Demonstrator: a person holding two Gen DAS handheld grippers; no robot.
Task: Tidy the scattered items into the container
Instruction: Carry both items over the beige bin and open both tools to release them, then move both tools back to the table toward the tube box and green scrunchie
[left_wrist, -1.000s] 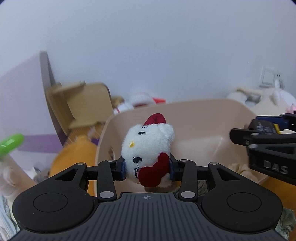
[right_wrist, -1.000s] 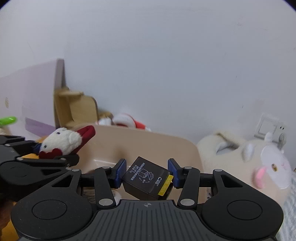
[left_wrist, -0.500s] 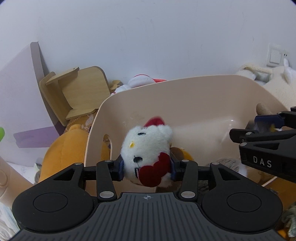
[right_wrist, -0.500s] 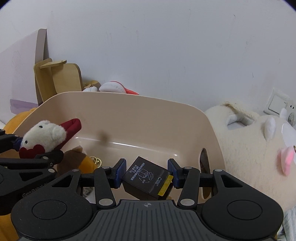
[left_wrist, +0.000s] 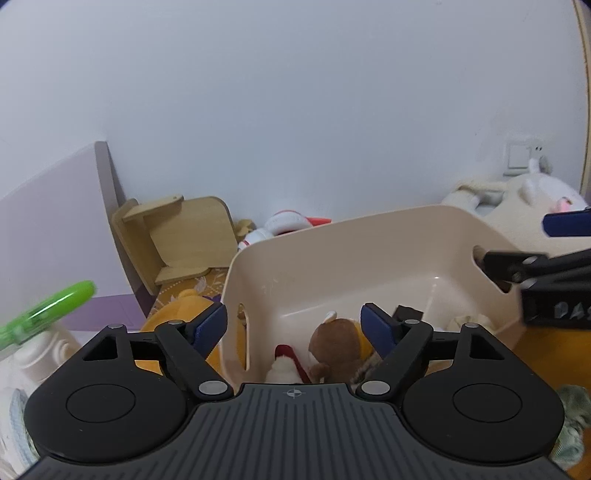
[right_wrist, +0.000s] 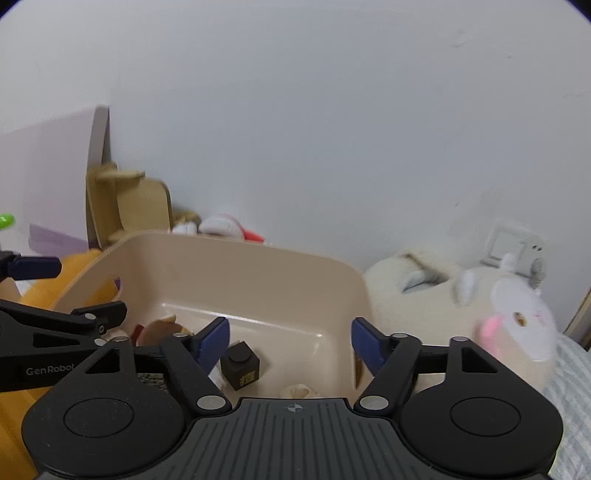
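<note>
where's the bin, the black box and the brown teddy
bin (right_wrist: 258, 280), right wrist view, inner back wall
black box (right_wrist: 242, 365), right wrist view, front face
brown teddy (left_wrist: 334, 341), left wrist view, its head

White plush toy (left_wrist: 282, 369) — half hidden

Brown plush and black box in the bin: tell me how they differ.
The brown plush is soft, rounded and furry; the black box is hard-edged with yellow print. The plush lies toward the bin's left end, the box nearer the middle. Both rest loose inside the bin, gripped by neither gripper.
</note>
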